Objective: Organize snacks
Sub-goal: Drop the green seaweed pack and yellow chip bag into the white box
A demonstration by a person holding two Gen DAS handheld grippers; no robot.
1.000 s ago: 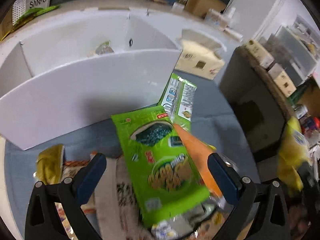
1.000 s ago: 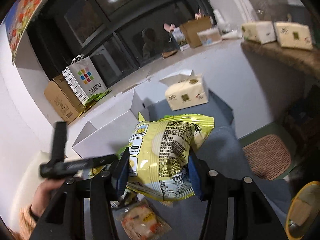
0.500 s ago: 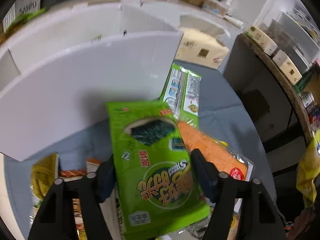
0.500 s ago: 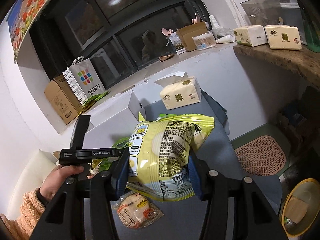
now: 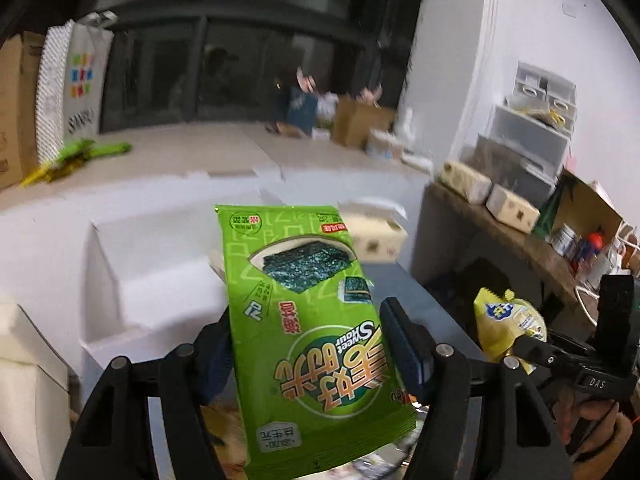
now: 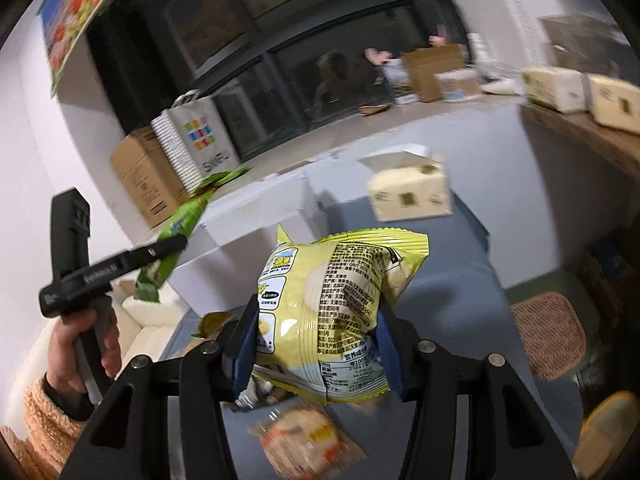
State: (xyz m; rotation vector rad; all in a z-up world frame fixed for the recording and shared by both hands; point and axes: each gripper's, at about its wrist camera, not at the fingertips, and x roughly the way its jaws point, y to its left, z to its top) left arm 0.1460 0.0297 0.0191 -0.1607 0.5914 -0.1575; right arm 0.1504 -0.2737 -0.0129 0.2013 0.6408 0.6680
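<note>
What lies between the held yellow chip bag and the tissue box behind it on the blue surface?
In the right wrist view, only bare blue tabletop separates the yellow chip bag, clamped in the right gripper, from the tissue box.

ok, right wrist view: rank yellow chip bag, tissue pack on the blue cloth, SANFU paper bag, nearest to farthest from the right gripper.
1. Yellow crinkly chip bag: clamped in the right gripper, centre.
2. Cream tissue pack: on the blue cloth, ahead and slightly right.
3. White SANFU paper bag: by the dark window, far left.
</note>
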